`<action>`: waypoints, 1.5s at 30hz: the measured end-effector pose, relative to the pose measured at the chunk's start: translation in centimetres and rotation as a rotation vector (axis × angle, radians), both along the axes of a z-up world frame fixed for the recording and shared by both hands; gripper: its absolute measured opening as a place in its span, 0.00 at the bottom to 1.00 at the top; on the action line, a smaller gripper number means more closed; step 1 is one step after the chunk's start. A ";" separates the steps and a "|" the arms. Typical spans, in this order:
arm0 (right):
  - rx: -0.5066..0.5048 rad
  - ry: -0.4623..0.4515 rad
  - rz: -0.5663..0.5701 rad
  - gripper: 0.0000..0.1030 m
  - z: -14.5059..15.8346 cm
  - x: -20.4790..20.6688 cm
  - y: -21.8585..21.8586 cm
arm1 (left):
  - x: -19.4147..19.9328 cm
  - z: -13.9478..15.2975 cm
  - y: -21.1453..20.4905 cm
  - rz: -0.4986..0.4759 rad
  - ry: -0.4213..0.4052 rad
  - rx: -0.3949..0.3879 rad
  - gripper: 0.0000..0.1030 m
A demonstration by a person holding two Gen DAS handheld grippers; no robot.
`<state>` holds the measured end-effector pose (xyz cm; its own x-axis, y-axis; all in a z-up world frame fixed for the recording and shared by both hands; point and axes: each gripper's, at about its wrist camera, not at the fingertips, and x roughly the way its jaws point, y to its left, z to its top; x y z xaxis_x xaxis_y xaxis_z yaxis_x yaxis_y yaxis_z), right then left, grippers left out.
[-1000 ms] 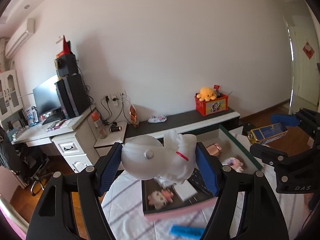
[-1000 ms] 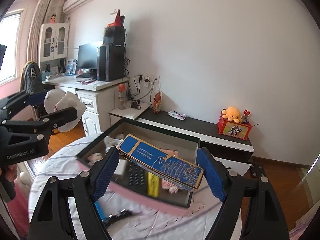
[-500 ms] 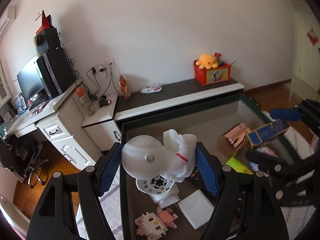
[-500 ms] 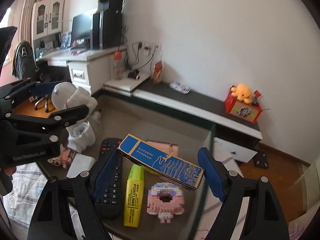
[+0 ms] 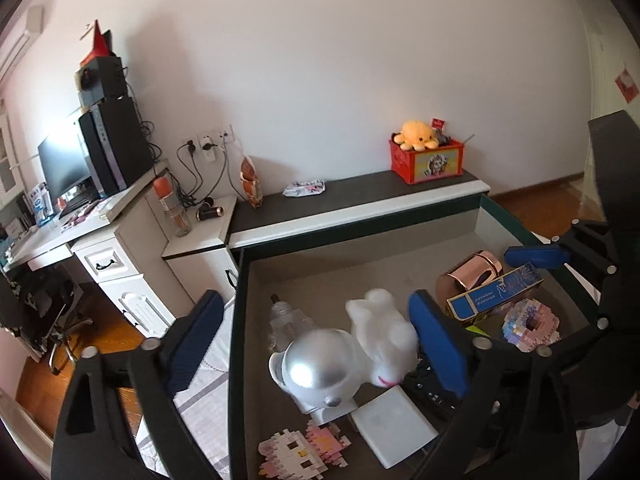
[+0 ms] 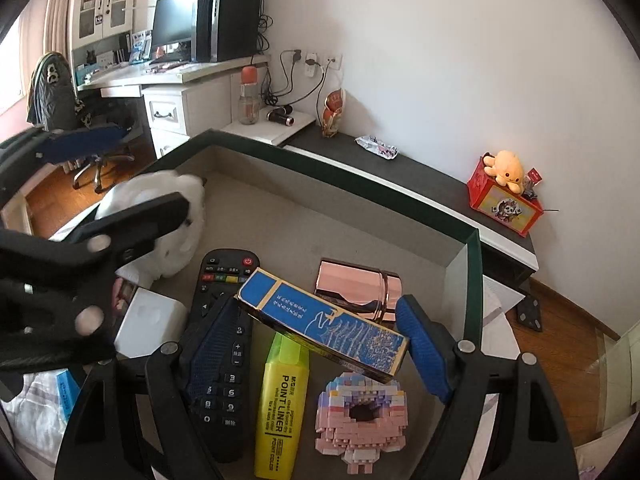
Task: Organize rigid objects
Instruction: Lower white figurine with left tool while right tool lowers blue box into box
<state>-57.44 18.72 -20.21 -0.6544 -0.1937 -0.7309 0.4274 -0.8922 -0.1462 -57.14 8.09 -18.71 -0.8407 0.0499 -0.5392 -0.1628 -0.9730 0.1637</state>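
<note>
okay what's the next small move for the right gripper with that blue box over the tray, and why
Probably lower the blue box a little and open the right gripper. The box hangs tilted between its fingers just above the yellow highlighter and pink block toy inside the tray, so it looks ready to release. The left gripper already stands open around the white figurine.

White figurine [image 5: 360,356] with silver dome; blue-and-gold box [image 6: 324,322]; yellow highlighter [image 6: 282,404]; black remote [image 6: 222,344]; rose-gold tin [image 6: 356,288]; pink-and-pastel brick donut [image 6: 360,420].
</note>
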 end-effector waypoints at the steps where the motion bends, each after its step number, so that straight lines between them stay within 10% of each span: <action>1: 0.000 -0.003 0.000 0.80 0.0 -0.1 -0.1 | 0.1 0.0 -0.2 0.005 0.006 0.001 0.95; 45: -0.203 0.115 -0.137 0.83 2.2 1.6 3.0 | 0.7 -1.1 -1.8 0.080 0.006 0.015 1.00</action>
